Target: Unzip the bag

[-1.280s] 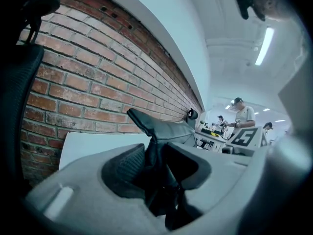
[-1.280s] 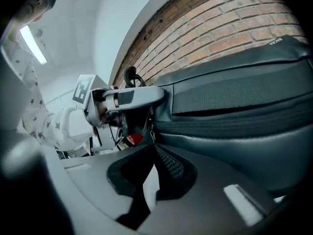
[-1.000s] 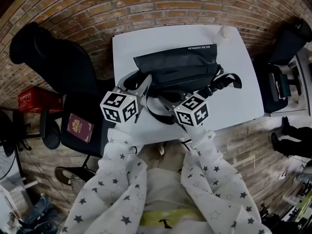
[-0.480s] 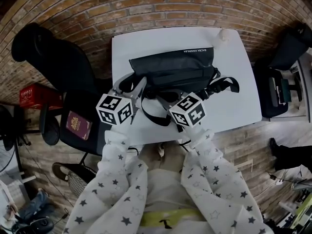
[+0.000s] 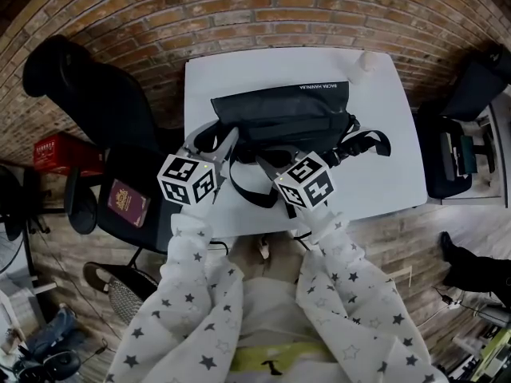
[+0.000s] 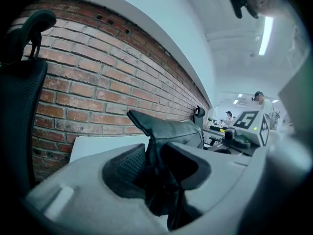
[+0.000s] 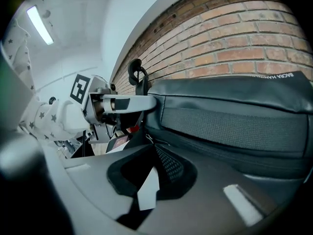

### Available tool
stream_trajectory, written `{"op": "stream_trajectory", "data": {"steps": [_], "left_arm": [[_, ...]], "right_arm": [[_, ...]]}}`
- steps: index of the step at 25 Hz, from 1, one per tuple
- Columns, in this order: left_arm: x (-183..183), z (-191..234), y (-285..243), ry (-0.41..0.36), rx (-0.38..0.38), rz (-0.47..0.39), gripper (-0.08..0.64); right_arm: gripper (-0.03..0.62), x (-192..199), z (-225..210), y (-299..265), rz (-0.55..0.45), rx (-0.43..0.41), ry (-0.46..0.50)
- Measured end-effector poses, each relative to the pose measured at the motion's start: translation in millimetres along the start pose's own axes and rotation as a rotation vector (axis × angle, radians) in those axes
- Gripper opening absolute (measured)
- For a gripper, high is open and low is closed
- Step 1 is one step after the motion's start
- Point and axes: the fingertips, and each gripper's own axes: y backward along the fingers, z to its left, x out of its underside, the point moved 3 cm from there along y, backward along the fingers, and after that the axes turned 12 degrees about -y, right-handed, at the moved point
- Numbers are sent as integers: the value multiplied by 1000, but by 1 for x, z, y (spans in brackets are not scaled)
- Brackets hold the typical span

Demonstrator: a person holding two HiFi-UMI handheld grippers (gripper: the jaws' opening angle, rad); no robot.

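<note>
**Two hand-held grippers grip a black bag on a white table**

A brick wall (image 5: 279,6) runs behind the table. At the far left a red crate (image 5: 60,152) sits low by the wall. Next to it stands a black office chair (image 5: 88,94) with a dark red booklet (image 5: 128,203) lying on its seat.

A person in white, star-printed sleeves (image 5: 192,294) stands at the near edge of the white table (image 5: 383,150), with a gripper in each hand.

The left gripper (image 5: 222,134) reaches to the left end of the black bag (image 5: 279,114). In the left gripper view, the left gripper (image 6: 156,155) is clamped on a thick fold of the bag (image 6: 171,131) at its corner, and the dark fabric bunches up between the pads.

The bag lies across the middle of the table, long side toward the person, with small white lettering along its far edge.

The right gripper (image 5: 267,156) meets the bag's near side, just right of the left one. In the right gripper view, the right gripper (image 7: 154,143) is pinched nearly closed against the bag (image 7: 234,121). A thin zipper pull (image 7: 147,140) is caught at the tips.

A black strap (image 5: 371,140) loops off the bag's right end onto the table. A small pale object (image 5: 367,60), too small to identify, sits at the far right corner. Beyond the table's right edge stands another dark chair (image 5: 479,78).
</note>
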Motion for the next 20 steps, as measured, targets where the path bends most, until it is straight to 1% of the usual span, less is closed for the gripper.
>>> {"op": "stream_trajectory", "data": {"steps": [6,15,20], "left_arm": [[1,-3,1,-6,-9,-3,137],[7,14,6,0,-9,-9,137],[7,14,7,-9,-12,-9,137]], "right_arm": [[14,1,-2,3,17,44,48],[14,-4,-3,-7,26,73,62],[12,-4,-7,-4,30,104,66]]}}
